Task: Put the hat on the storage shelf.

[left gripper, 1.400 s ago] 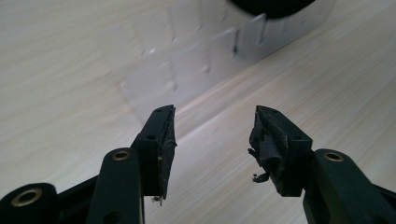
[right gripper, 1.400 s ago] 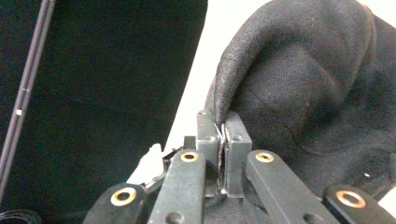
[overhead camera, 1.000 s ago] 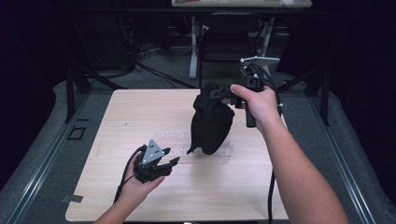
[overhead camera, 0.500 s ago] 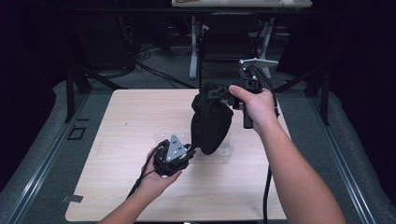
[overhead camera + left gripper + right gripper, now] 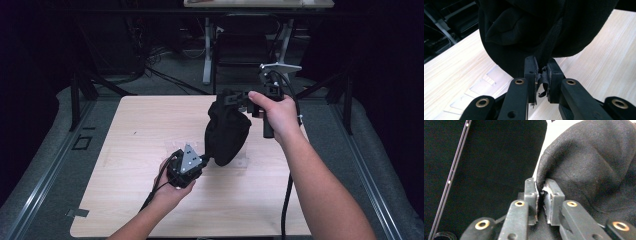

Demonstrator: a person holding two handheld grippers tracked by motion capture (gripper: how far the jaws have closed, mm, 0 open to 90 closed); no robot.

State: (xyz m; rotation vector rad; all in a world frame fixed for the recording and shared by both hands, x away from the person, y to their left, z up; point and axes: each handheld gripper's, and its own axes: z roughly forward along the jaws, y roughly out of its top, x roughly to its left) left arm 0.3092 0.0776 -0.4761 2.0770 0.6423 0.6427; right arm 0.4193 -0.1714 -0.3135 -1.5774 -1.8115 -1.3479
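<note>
While our black cloth bag [image 5: 226,132] hangs crumpled above the surface [image 5: 130,150], our left hand-held gripper [image 5: 203,161] has just clamped its bottom; our raised right hand-held gripper [image 5: 234,98], loosening, pinches its top.

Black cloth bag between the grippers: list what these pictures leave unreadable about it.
- Contents: opaque black cloth bag hides them, every view.
- Top edge, high view: right hand covers the pinch.
- Clear plastic sheet under it: the bag hides part.
- Full outline, left gripper view: cut by top edge.
</note>
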